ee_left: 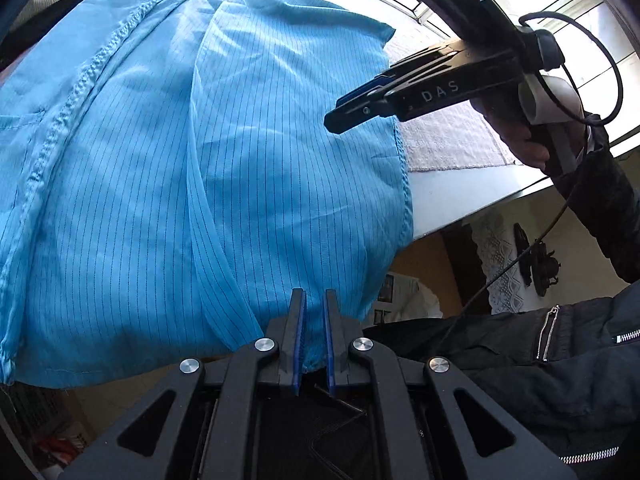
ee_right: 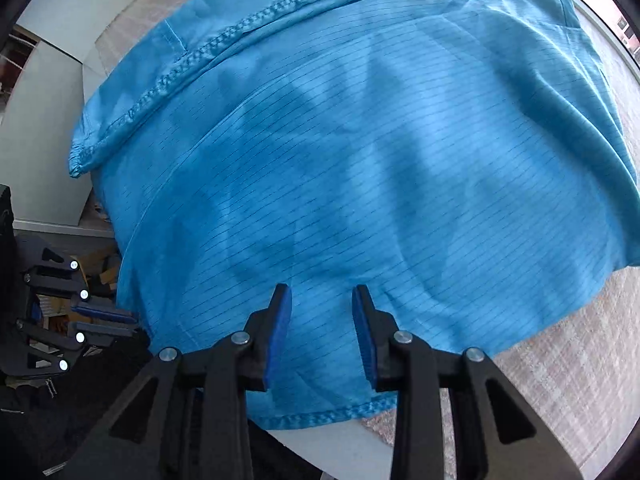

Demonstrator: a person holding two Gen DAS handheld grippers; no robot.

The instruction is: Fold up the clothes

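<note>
Blue garment (ee_left: pixel 168 168) spread on the table (ee_left: pixel 460 192).
My left gripper (ee_left: pixel 314 320) pinches its hem; only my right wrist view shows the right gripper (ee_right: pixel 322 328) parted above it.

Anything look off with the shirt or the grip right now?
Nothing damaged. The blue shirt hangs off the table edge. The left gripper pinches only a small bunch of its hem; the right gripper is open above it.

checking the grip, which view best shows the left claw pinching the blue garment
The left wrist view: the left claw sits nearly shut on the blue garment, with hem bunched between its pads. The right wrist view shows that claw only side-on at the frame's left edge.
</note>
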